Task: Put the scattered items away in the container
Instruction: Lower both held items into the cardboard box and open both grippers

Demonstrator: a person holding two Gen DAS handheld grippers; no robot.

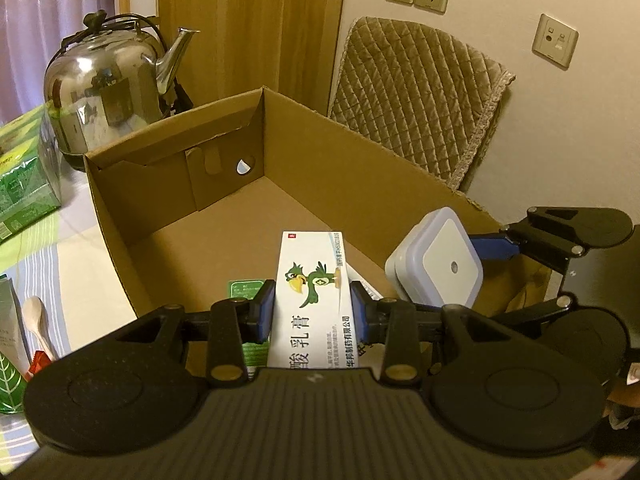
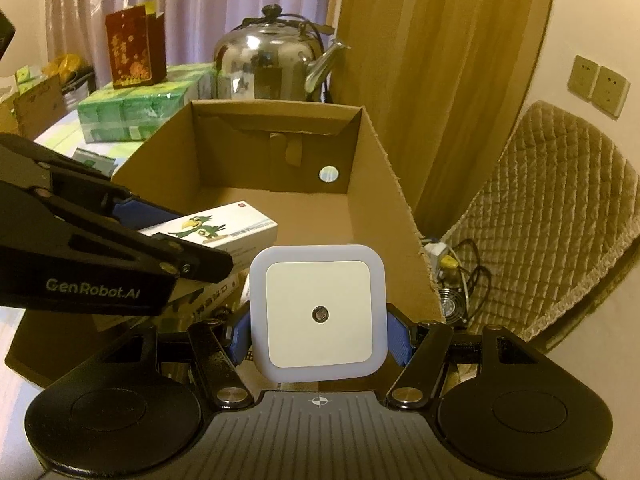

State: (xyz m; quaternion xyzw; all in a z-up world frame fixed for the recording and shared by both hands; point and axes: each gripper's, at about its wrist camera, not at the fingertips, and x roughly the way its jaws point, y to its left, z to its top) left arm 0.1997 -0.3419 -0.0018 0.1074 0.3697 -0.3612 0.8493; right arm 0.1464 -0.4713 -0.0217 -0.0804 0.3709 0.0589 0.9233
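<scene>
Clamped between the blue pads of my left tool (image 1: 313,312) is a white ointment carton (image 1: 314,300) with a green cartoon bird printed on it, held lengthwise and pointing into the cardboard box (image 1: 120,216). My right tool (image 2: 319,336) is likewise clenched, gripping a square white night light (image 2: 319,312) by its two side edges, face toward the camera. Both loads hang over the near end of the box, the light just to the right of the carton and close beside it.

I judge the step in hand to be the drop-off. To do it well I would lower each load until it sits close to the box floor before I release, keep the two tools from knocking one another, and let go of one item at a time so neither bounces out.

Under the carton, at the near end of the box, I see a green packet (image 1: 244,292) and some printed white packaging already lying inside; the far half of the floor is bare cardboard. Beyond the box on the desk stand a steel kettle (image 1: 108,88) and green tissue packs (image 2: 140,110). A wooden spoon (image 1: 36,320) lies outside the box on the left, apparently not yet tidied.
</scene>
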